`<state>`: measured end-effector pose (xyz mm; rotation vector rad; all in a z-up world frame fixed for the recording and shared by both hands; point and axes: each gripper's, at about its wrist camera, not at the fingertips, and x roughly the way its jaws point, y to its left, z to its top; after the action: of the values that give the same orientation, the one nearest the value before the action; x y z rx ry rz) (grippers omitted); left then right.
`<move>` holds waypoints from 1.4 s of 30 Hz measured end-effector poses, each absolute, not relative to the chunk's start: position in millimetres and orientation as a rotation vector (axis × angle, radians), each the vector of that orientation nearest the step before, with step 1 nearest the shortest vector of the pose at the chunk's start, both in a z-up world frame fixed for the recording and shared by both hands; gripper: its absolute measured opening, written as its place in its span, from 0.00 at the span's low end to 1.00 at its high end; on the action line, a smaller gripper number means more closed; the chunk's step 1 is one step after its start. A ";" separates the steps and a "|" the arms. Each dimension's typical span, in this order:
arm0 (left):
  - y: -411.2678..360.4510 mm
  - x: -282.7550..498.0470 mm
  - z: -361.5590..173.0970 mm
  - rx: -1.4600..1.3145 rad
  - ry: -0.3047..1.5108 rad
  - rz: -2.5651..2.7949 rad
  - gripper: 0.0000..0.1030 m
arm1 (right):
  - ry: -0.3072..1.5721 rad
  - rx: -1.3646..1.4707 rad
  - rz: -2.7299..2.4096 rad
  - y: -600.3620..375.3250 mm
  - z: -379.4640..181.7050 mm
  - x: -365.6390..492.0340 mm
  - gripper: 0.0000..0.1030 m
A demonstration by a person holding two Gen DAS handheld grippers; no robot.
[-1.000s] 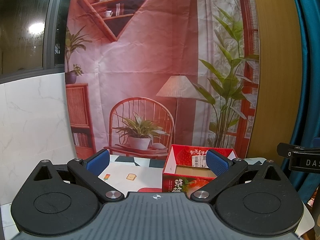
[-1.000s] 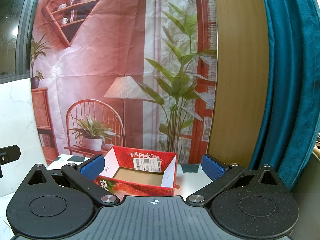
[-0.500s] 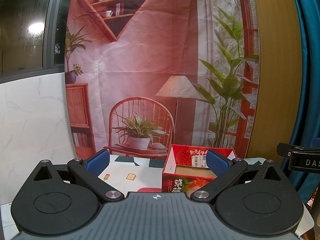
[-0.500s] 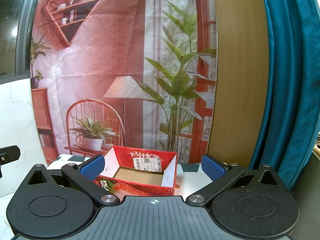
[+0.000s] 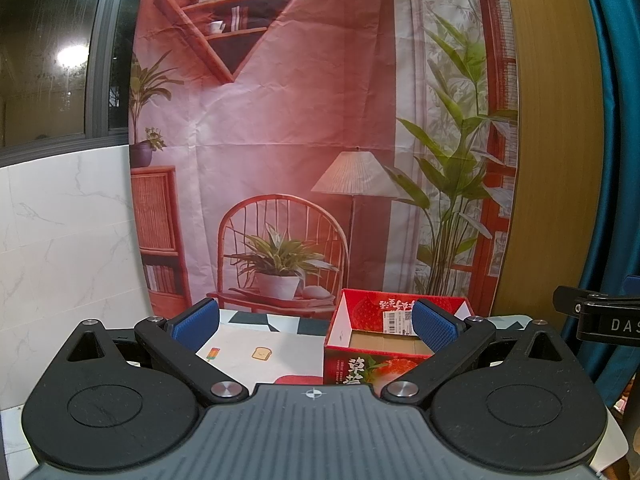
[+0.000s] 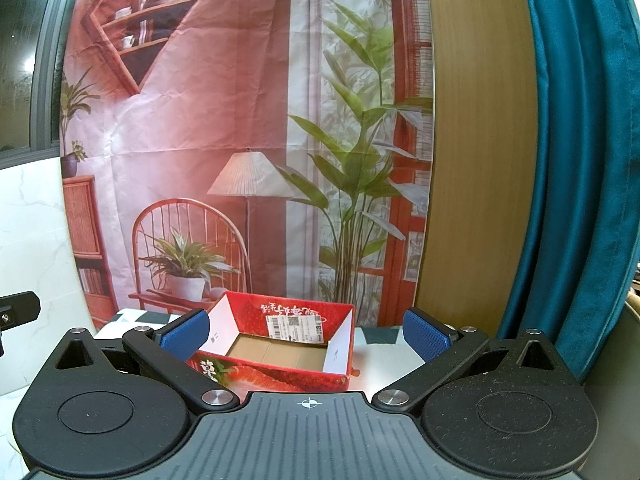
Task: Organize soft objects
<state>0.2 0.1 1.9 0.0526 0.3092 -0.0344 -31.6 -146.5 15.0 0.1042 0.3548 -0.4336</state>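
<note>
Toward the surface's far edge the box (image 6: 276, 348) sits empty, no soft objects visible, so both grippers (image 5: 316, 326) (image 6: 306, 330), fingers spread, should dip to find one first.

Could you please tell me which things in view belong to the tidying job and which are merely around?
Job:
red box, open, nothing visible inside
left gripper, open
right gripper, open
No soft objects in view.

Around:
backdrop
curtain
patterned mat
</note>
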 end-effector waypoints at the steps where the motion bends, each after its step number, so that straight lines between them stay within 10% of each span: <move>1: 0.0 0.3 1.7 0.053 0.310 -0.036 1.00 | 0.355 0.104 -0.433 -146.7 15.0 -31.6 1.00; 23: 7.4 14.2 -16.9 0.043 0.320 -0.010 1.00 | 0.335 0.200 -0.320 -154.3 -15.8 -27.4 1.00; 42: 24.5 68.8 -134.8 0.035 0.564 -0.068 0.98 | 0.557 0.269 -0.310 -168.2 -135.6 10.6 1.00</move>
<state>68.8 24.5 -134.8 0.0347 0.5641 -0.0683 10.6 -168.2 -135.6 0.2695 0.5573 -0.3103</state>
